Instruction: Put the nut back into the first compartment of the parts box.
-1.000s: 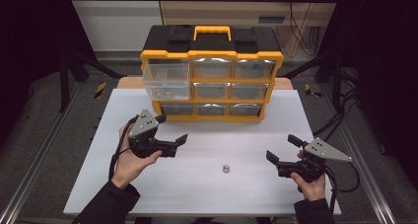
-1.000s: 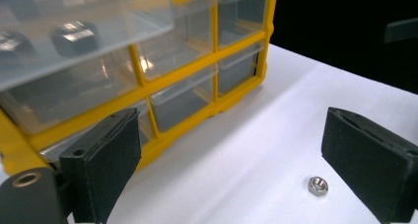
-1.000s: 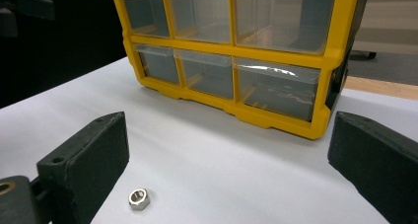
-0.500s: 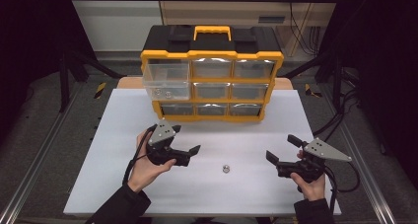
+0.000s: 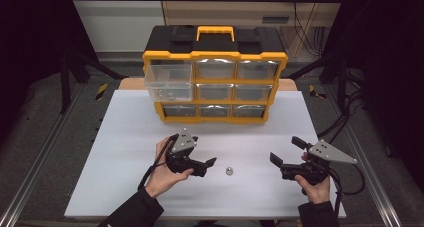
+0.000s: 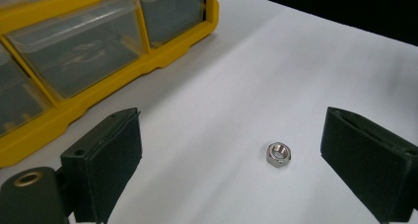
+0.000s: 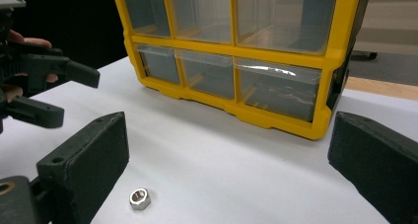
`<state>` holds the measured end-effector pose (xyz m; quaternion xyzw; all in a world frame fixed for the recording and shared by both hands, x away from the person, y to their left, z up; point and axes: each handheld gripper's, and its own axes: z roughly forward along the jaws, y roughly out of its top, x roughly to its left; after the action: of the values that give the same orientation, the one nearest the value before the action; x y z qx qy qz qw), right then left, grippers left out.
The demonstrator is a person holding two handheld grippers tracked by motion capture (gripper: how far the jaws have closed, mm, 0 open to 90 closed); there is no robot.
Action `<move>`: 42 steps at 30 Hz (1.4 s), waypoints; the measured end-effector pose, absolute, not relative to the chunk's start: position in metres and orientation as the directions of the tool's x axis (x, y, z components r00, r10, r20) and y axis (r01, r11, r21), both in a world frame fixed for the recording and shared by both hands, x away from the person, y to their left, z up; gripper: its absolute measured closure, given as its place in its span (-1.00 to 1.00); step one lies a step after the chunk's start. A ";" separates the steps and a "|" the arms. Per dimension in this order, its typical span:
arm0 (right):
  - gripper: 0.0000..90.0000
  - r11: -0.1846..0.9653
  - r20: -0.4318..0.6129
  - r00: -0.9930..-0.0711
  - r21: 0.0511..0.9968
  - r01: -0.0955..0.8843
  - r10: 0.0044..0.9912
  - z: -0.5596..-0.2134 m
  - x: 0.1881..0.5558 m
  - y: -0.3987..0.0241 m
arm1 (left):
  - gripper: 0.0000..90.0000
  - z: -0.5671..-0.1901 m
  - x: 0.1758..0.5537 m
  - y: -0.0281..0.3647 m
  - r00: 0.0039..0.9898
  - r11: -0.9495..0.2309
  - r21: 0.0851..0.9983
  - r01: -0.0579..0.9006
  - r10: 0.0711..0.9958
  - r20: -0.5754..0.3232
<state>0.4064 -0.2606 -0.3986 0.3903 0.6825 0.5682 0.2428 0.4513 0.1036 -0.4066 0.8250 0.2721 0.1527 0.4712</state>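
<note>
Small silver steel hex nut [image 5: 228, 171] sits loose on the white surface [image 5: 125, 137], nothing grasped yet. Left gripper [image 5: 207, 163] is just beside it, fingers apart, nut between them in left gripper view [image 6: 279, 154]. Right gripper [image 5: 286, 150] idles well apart, fingers apart too. Yellow/black plastic drawer organiser [image 5: 215, 74] has top-left clear drawer [image 5: 168, 81] pulled out, prob the drop spot. Left to do: close on nut, lift, carry, drop, shut drawer

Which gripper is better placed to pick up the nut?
Left. The left gripper sits open right beside the nut, which lies between its jaws in its own view; the right gripper is farther off.
</note>
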 end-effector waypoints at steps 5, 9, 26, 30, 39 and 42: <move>-0.94 0.048 0.114 -0.578 0.965 0.257 0.808 -0.398 0.406 -0.261 | -0.82 -0.413 0.451 0.095 0.813 -0.422 0.852 0.309 0.582 -0.006; -0.94 0.049 0.113 -0.580 0.965 0.257 0.807 -0.398 0.406 -0.261 | -0.81 -0.419 0.452 0.088 0.818 -0.435 0.842 0.318 0.576 -0.011; -0.94 0.049 0.115 -0.583 0.965 0.257 0.804 -0.398 0.406 -0.260 | -0.75 -0.447 0.455 0.057 0.834 -0.497 0.791 0.357 0.550 -0.031; -0.94 0.050 0.113 -0.582 0.965 0.257 0.805 -0.398 0.406 -0.260 | -0.71 -0.453 0.456 0.052 0.835 -0.503 0.782 0.368 0.549 -0.040; -0.94 0.050 0.112 -0.583 0.966 0.254 0.805 -0.398 0.406 -0.260 | -0.52 -0.462 0.457 0.043 0.844 -0.526 0.761 0.380 0.534 -0.052; -0.94 0.048 0.115 -0.583 0.965 0.258 0.804 -0.398 0.406 -0.260 | -0.42 -0.464 0.456 0.040 0.848 -0.534 0.757 0.377 0.528 -0.050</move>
<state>0.4058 -0.2600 -0.3980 0.3886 0.6830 0.5700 0.2398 0.4565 0.0403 -0.4643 0.8710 0.2596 0.0927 0.4067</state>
